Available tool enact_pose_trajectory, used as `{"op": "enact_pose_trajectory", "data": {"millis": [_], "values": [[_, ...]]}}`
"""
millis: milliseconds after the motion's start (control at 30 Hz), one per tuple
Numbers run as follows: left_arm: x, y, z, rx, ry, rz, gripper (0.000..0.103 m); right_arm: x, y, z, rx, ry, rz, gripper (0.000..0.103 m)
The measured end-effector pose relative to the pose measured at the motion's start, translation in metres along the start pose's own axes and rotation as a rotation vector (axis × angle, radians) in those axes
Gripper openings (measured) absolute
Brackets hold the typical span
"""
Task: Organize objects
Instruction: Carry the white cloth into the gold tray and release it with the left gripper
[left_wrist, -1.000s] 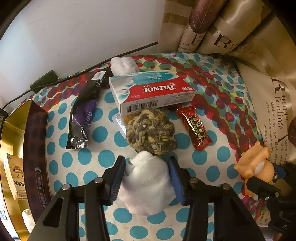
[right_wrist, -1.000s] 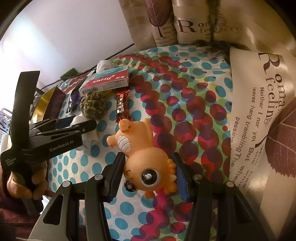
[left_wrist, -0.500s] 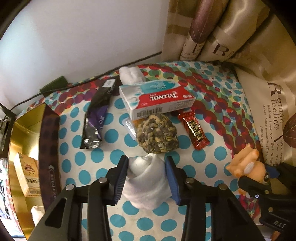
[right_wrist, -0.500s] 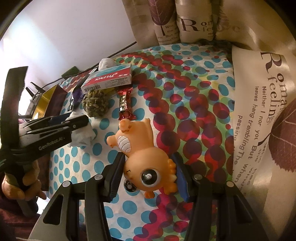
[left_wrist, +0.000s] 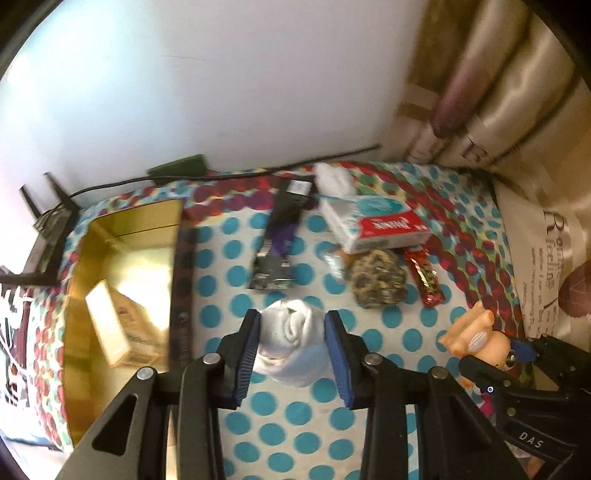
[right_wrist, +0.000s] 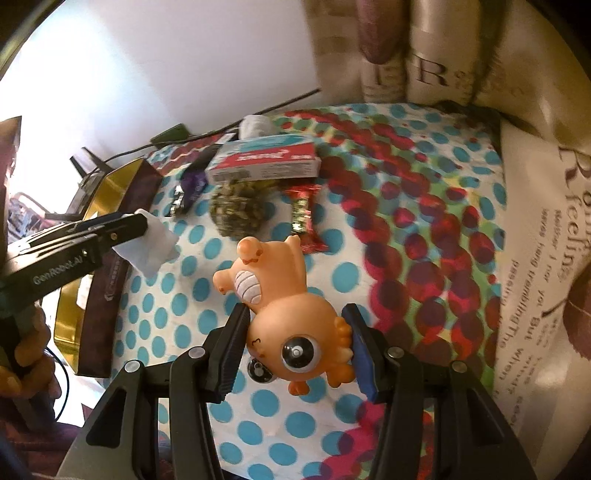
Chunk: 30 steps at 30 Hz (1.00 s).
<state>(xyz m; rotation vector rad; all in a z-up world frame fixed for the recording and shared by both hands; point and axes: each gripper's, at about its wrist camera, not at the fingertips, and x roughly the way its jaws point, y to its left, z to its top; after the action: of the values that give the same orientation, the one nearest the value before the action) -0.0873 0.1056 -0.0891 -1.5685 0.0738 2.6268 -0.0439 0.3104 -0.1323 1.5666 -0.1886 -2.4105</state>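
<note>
left claw (left_wrist: 291, 354) closing on rolled white sock (left_wrist: 291, 341) | right claw (right_wrist: 295, 349) clamped on orange rubber toy (right_wrist: 284, 310) | risk: soft sock slips out

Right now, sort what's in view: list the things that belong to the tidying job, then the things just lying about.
In the job:
- white rolled cloth, left gripper closing on it
- orange toy in right gripper
- gold box
- medicine box, woven ball, red snack bar, dark packet

Lying about:
- black cable
- curtain

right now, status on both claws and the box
Left claw closing on white rolled cloth, lifted. Right claw holds orange toy. Gold box open at left, path unobstructed.
</note>
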Motion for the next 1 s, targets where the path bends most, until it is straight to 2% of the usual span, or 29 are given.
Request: {"op": "enact_pose_trajectory", "data": {"millis": [467, 600, 800, 900, 1000], "values": [[-0.04, 0.101, -0.026, -0.169, -0.062, 0.143, 0.036, 0.012, 0.086, 0.02, -0.165, -0.013, 0.081, 0.049], [-0.039, 0.129, -0.036, -0.226, -0.043, 0.154, 0.036, 0.017, 0.116, 0.024, -0.218, -0.011, 0.105, 0.049], [-0.034, 0.156, -0.05, -0.259, -0.021, 0.169, 0.036, 0.021, 0.149, 0.026, -0.266, -0.009, 0.125, 0.049], [-0.033, 0.165, -0.056, -0.273, -0.024, 0.146, 0.036, 0.022, 0.161, 0.027, -0.278, -0.01, 0.129, 0.049], [-0.038, 0.175, -0.063, -0.294, -0.05, 0.088, 0.043, 0.023, 0.17, 0.028, -0.289, -0.012, 0.134, 0.049]]}}
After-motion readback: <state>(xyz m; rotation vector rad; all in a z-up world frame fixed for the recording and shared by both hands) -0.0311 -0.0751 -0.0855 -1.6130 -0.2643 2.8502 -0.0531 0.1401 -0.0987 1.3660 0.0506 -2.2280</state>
